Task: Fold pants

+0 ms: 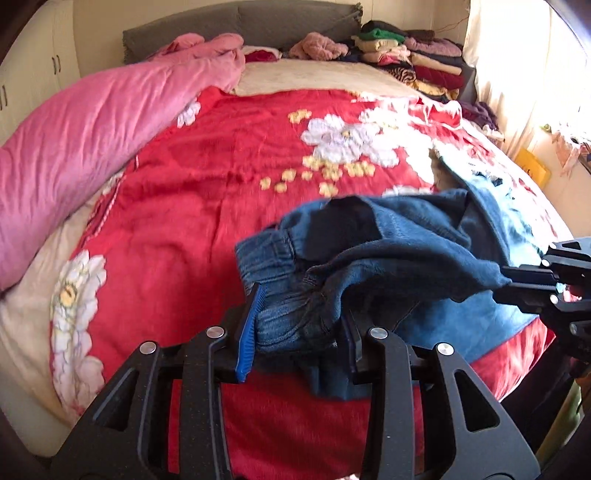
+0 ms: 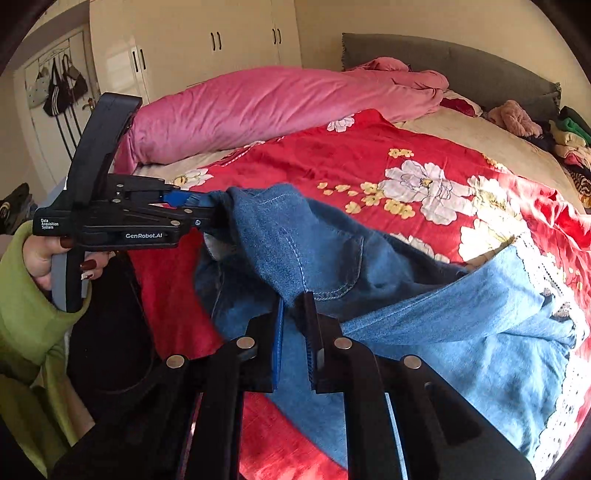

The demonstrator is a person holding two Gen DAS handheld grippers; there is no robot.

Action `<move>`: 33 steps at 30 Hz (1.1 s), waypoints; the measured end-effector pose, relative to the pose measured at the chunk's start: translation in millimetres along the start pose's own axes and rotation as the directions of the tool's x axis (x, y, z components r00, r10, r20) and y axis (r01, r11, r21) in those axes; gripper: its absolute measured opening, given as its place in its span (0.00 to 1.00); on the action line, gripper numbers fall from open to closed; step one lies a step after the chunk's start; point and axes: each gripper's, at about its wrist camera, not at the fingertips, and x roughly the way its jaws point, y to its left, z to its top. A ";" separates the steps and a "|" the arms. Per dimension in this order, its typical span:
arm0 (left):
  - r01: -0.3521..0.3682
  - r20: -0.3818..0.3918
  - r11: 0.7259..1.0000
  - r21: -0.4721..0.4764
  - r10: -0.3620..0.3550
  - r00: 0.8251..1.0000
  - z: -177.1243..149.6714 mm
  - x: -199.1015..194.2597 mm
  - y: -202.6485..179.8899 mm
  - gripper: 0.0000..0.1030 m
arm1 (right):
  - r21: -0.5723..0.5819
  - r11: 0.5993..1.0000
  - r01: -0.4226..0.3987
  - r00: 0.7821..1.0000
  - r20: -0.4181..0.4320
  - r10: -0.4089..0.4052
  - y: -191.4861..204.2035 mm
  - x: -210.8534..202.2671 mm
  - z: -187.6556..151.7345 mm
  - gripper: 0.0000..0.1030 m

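Blue jeans (image 1: 406, 240) hang lifted over a red flowered blanket (image 1: 221, 166). My left gripper (image 1: 301, 306) is shut on the bunched elastic waistband, with denim filling the gap between its blue pads. In the right wrist view my right gripper (image 2: 294, 299) is shut on a fold of the jeans (image 2: 424, 325) near a back pocket. The legs trail to the right on the blanket (image 2: 369, 147), ending in white lace hems (image 2: 554, 406). The left gripper (image 2: 207, 210) appears there at the left, clamped on the waistband and held by a hand in a green sleeve (image 2: 29, 314). The right gripper (image 1: 517, 284) shows at the right edge of the left wrist view.
A rolled pink duvet (image 1: 92, 129) lies along the bed's left side. Stacks of folded clothes (image 1: 406, 55) sit at the head of the bed, against the grey headboard (image 1: 240, 26). Cream wardrobes (image 2: 203, 37) stand behind the bed, and bags (image 2: 59, 88) hang on a door.
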 end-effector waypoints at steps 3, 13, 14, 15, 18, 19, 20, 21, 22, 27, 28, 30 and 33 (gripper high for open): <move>-0.015 -0.029 1.000 -0.004 0.015 0.999 -10.2 2.3 3.6 0.33 | 0.007 1.000 0.002 1.000 -0.027 -0.002 7.2 6.9 -10.3 0.10; -0.011 -0.065 1.000 -0.020 0.010 0.998 -25.3 -11.4 14.1 0.51 | -0.003 1.000 -0.011 0.997 -0.071 0.011 17.0 14.7 -25.8 0.10; -0.013 -0.069 1.000 -0.018 0.012 0.998 -26.6 -12.3 14.7 0.52 | -0.002 1.000 -0.012 0.996 -0.083 0.012 17.5 17.2 -27.8 0.10; -0.011 -0.078 1.000 -0.018 0.009 0.997 -28.2 -12.9 15.4 0.53 | 0.001 1.000 -0.010 0.996 -0.092 0.010 17.7 19.3 -29.4 0.10; -0.004 -0.090 1.000 -0.030 0.001 0.996 -34.1 -21.2 18.2 0.53 | 0.018 1.000 -0.020 0.995 -0.099 0.022 16.7 19.5 -32.5 0.10; 0.010 -0.075 0.999 -0.050 -0.013 0.997 -33.9 -30.0 19.3 0.53 | 0.021 0.999 -0.027 0.995 -0.097 0.029 16.2 18.6 -32.7 0.10; 0.038 -0.051 0.997 -0.072 -0.042 0.998 -31.9 -38.7 19.6 0.53 | 0.025 0.999 -0.039 0.995 -0.094 0.041 16.1 17.7 -33.1 0.10; 0.069 -0.016 0.994 -0.090 -0.071 0.997 -28.1 -48.6 19.4 0.53 | 0.031 0.998 -0.057 0.994 -0.094 0.060 16.4 17.5 -33.4 0.09; 0.088 0.026 0.992 -0.093 -0.086 0.996 -22.0 -58.9 15.6 0.53 | 0.039 0.996 -0.084 0.992 -0.093 0.087 17.1 18.0 -33.5 0.09; 0.074 0.023 0.997 -0.026 -0.074 0.997 -5.1 -41.3 -15.5 0.53 | -0.004 0.996 -0.087 0.989 -0.121 0.086 34.4 23.4 -35.5 0.09; 0.061 0.002 0.998 -0.020 -0.061 0.998 -5.5 -30.9 -19.0 0.53 | -0.001 0.996 -0.092 0.989 -0.113 0.091 35.1 19.9 -34.8 0.09; 0.007 -0.048 1.000 0.000 -0.007 0.999 -11.0 -12.1 -22.2 0.53 | 0.005 0.997 -0.080 0.994 -0.080 0.080 32.4 7.2 -32.7 0.10; -0.011 -0.114 1.000 -0.015 0.009 0.993 -22.7 6.6 -16.2 0.53 | 0.033 0.999 -0.034 0.999 -0.028 0.035 21.1 -10.5 -28.9 0.16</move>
